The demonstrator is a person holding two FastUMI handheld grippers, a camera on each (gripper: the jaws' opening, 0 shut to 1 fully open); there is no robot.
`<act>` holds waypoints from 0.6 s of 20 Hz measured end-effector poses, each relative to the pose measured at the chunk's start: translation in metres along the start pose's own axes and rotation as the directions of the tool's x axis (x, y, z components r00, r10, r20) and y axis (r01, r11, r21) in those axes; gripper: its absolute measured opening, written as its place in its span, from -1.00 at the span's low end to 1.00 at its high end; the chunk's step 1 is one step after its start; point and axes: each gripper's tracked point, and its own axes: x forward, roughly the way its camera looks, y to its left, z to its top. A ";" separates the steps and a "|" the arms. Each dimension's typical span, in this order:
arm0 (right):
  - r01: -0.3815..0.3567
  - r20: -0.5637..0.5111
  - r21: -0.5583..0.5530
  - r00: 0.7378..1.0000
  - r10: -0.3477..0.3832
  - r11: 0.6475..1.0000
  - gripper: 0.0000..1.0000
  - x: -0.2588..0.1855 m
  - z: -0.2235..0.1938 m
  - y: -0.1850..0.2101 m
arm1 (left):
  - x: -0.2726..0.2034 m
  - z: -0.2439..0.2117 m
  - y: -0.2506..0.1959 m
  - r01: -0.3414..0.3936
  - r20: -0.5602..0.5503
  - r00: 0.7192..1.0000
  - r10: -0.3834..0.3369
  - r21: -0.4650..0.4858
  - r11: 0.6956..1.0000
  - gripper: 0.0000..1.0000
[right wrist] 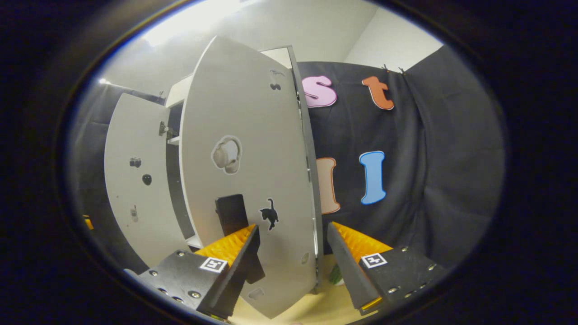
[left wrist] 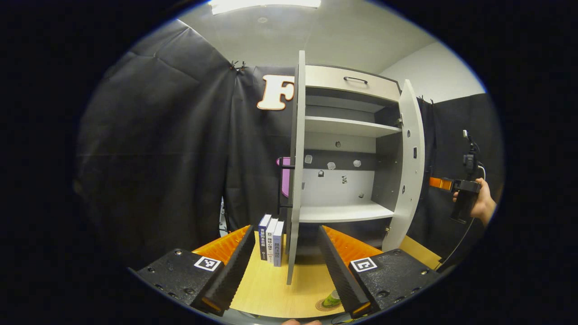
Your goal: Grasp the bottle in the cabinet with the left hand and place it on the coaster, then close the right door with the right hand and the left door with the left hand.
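Note:
The cabinet [left wrist: 347,131] stands with both doors swung out and its shelves bare. A green bottle [left wrist: 333,299] rests on the round coaster [left wrist: 326,307] at the table's near edge, beside my left gripper's right finger. My left gripper [left wrist: 286,271] is open, and the left door [left wrist: 295,180] shows edge-on between its fingers, farther back. The right door [left wrist: 408,167] hangs open; beyond it a hand holds the other gripper [left wrist: 465,194]. In the right gripper view, my right gripper [right wrist: 293,266] is open, close to the right door [right wrist: 248,158], whose free edge lies between the fingers. Its black handle [right wrist: 231,212] is just above the left finger.
Three books [left wrist: 271,241] stand upright on the wooden table [left wrist: 271,289] left of the left door. The left door [right wrist: 131,180] shows beyond the right one in the right gripper view. A bit of the green bottle [right wrist: 335,273] peeks out by the right finger.

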 end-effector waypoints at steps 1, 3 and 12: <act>-0.011 0.000 -0.003 1.000 0.011 1.000 0.85 0.000 -0.002 0.004 | 0.001 0.003 0.004 -0.014 0.014 1.000 0.014 0.008 1.000 0.77; -0.038 -0.006 -0.005 0.999 0.038 0.999 0.72 -0.001 -0.010 0.011 | 0.002 0.004 0.015 -0.040 0.017 0.999 0.039 0.031 0.999 0.77; -0.103 0.017 -0.047 0.994 0.104 0.994 0.93 -0.016 -0.001 0.030 | 0.041 0.003 0.038 -0.037 0.006 0.999 0.037 0.009 0.999 0.77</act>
